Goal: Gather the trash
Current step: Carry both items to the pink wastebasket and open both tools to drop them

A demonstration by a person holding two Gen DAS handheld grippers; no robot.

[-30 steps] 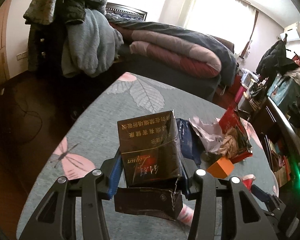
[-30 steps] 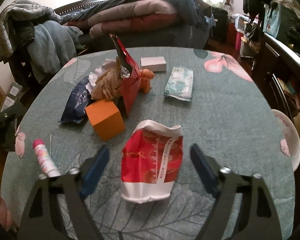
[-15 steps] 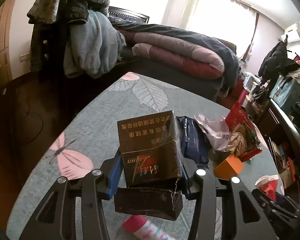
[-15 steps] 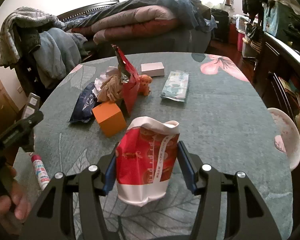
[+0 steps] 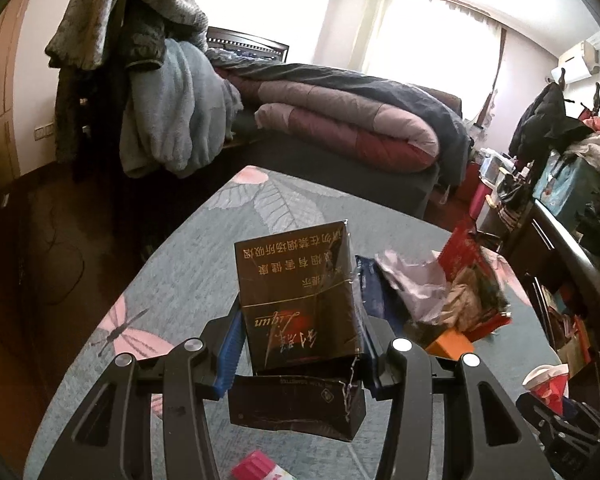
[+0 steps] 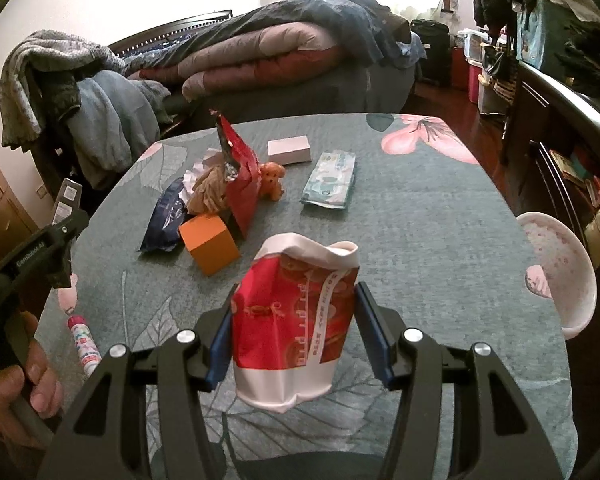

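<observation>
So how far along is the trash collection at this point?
Nothing looks binned yet; no bin is in view. In hand: the left gripper is shut on a dark cigarette pack, and the right gripper is shut on a crumpled red-and-white paper cup. Left on the table: the orange box, blue wrapper, red bag with crumpled paper and pink-capped tube.

Pretty clearly someone's lived-in bedroom: dark-framed bed (image 5: 340,160) piled with folded maroon and grey quilts (image 5: 352,120), clothes heaped over a chair (image 5: 148,80), white wall air conditioner (image 5: 580,60).
</observation>
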